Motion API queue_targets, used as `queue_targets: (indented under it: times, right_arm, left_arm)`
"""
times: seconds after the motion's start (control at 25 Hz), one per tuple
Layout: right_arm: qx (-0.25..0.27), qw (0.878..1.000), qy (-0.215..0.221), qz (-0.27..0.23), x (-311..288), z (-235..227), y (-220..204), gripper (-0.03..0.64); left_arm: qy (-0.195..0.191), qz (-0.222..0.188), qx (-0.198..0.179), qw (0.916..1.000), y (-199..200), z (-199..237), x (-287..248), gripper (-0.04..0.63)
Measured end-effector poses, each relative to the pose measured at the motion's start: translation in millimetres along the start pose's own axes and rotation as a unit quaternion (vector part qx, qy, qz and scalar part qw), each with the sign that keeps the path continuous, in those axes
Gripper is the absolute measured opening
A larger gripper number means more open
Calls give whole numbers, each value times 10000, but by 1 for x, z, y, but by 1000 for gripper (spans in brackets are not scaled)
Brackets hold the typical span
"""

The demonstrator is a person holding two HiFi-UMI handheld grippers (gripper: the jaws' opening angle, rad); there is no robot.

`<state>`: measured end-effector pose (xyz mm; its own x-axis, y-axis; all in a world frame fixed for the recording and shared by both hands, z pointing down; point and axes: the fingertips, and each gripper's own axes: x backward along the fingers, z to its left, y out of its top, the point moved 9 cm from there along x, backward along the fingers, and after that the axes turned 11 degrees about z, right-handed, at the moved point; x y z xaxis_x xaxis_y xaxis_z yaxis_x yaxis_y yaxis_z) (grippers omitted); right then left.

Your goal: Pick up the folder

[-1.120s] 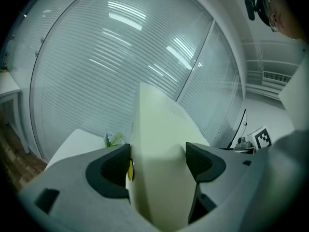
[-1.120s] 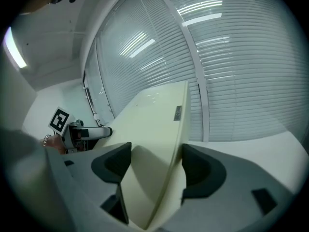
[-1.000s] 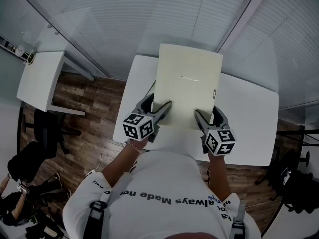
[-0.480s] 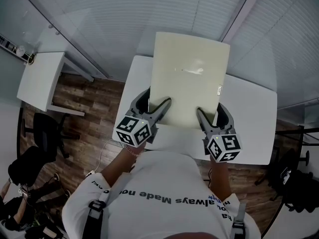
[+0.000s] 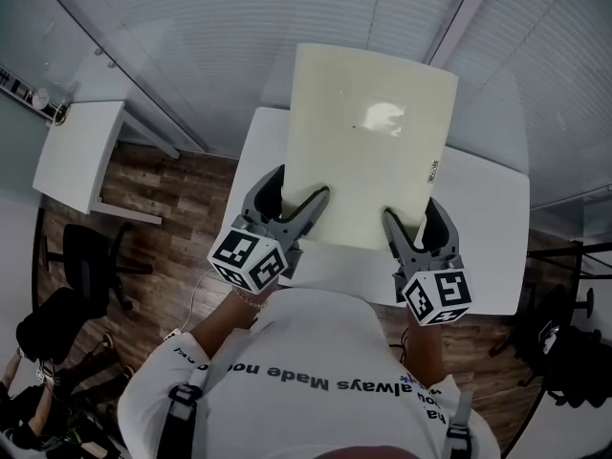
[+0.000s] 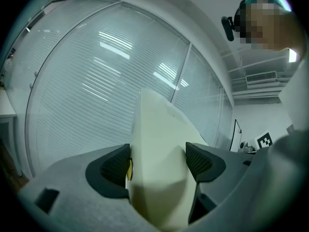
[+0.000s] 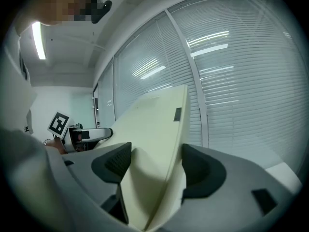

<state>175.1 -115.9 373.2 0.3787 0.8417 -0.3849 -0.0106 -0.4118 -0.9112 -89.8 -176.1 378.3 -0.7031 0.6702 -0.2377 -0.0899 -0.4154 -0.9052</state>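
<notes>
A pale cream folder (image 5: 368,142) is held up off the white table (image 5: 483,228), tilted toward the window. My left gripper (image 5: 292,207) is shut on the folder's near left edge and my right gripper (image 5: 409,226) is shut on its near right edge. In the left gripper view the folder (image 6: 159,158) fills the gap between the dark pads (image 6: 116,166). In the right gripper view the folder (image 7: 154,144) runs up between the pads (image 7: 113,161), and the left gripper (image 7: 89,135) shows beyond it.
A second small white table (image 5: 81,156) stands at the left over wooden floor. Window blinds (image 5: 287,17) rise behind the table. Dark chairs (image 5: 86,256) stand at the lower left, and more dark gear (image 5: 569,352) at the lower right.
Both grippers have lifted the folder higher and toward the camera; it now appears larger and tilted more upright. The grip on both near edges is unchanged.
</notes>
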Motion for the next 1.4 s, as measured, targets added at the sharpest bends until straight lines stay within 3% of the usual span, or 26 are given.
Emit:
queue_targets:
  times: [0.56,1.4]
  right_arm:
    - [346,9980,1,-526,26,22,31,322]
    - [375,9971,-43,-654,29,35,38,322]
  left_arm:
    - [7,-554,-394,9977,33,-20,31,341]
    - [-40,-675,-411,9969,39,-17,42,341]
